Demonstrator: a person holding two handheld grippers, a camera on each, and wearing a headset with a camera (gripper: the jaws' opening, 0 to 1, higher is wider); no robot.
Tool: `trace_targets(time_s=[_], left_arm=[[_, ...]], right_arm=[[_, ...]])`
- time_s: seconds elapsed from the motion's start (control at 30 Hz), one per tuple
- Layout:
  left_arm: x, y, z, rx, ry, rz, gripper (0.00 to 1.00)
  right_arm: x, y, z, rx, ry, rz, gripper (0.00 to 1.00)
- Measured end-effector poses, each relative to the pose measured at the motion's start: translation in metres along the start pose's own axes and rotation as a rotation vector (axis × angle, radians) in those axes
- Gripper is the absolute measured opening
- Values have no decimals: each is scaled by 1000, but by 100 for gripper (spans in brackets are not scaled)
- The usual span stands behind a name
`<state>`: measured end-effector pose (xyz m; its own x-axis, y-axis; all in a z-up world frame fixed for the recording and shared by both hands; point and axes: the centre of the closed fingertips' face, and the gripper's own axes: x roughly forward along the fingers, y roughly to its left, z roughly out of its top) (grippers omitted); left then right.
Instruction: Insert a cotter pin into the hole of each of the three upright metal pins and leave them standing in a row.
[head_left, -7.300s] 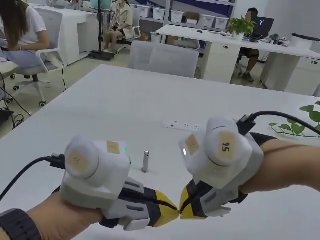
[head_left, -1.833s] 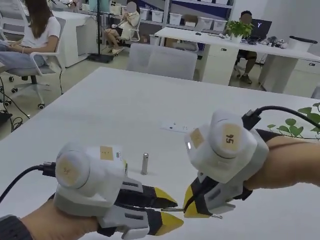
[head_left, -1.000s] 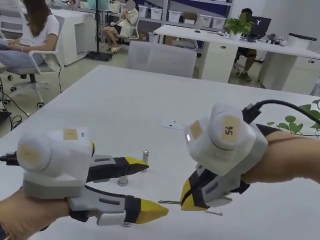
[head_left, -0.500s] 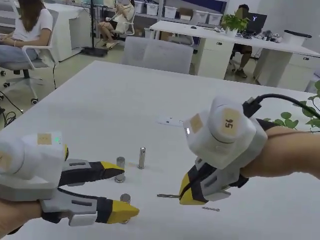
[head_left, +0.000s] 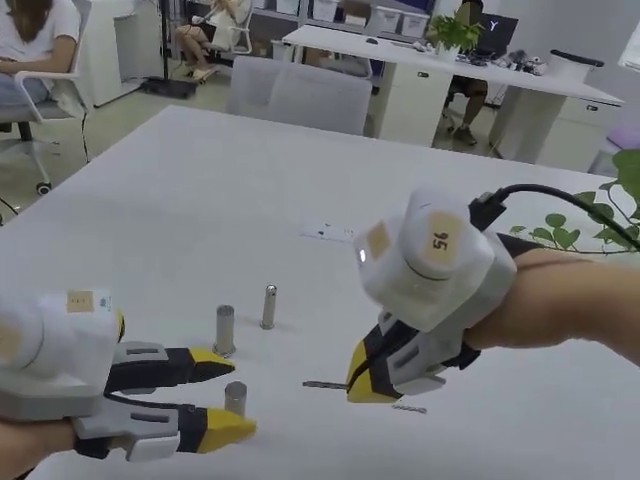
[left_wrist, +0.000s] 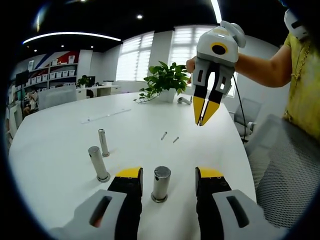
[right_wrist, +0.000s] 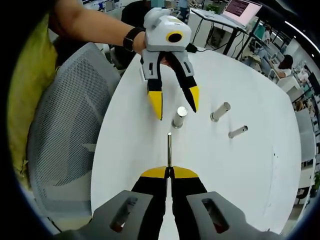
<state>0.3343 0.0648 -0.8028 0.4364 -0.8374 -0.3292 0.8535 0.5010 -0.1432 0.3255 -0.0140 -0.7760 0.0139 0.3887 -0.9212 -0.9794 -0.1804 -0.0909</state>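
An office of white desks (head_left: 420, 108), grey chairs (head_left: 300, 96), a potted plant (left_wrist: 163, 80), bright windows (left_wrist: 134, 56).

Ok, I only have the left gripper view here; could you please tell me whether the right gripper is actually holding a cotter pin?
Observer: Yes, the right gripper is shut on a thin straight metal cotter pin that sticks out beyond its yellow tips.
Operator: Thank you; where does it point?
Observer: Roughly at the nearest upright silver metal pin, the one between the left gripper's open jaws.
Operator: Is it touching yet?
Observer: No, the head view shows bare white table between them.
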Motion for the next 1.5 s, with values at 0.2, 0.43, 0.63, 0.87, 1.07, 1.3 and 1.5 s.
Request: trace_targets(time_s=[0.2, 0.43, 0.63, 0.87, 1.07, 1.3, 1.5], left_arm=[[6, 2, -5, -3, 4, -13, 37], [10, 4, -12, -9, 2, -30, 34], [12, 5, -17, -7, 8, -38, 31], [15, 6, -17, 1, -2, -49, 28], [18, 6, -20, 14, 5, -57, 23], [20, 7, -23, 30, 12, -57, 18], [20, 8, -23, 41, 8, -51, 13]], right_arm=[[8, -1, -1, 6, 16, 5, 2], [17, -6, 2, 25, 37, 1, 2], [28, -8, 6, 30, 57, -3, 2], [37, -10, 4, 37, 86, -5, 2], [44, -13, 5, 64, 89, -5, 2], [51, -17, 12, 81, 85, -12, 2], [57, -15, 13, 84, 94, -2, 2]])
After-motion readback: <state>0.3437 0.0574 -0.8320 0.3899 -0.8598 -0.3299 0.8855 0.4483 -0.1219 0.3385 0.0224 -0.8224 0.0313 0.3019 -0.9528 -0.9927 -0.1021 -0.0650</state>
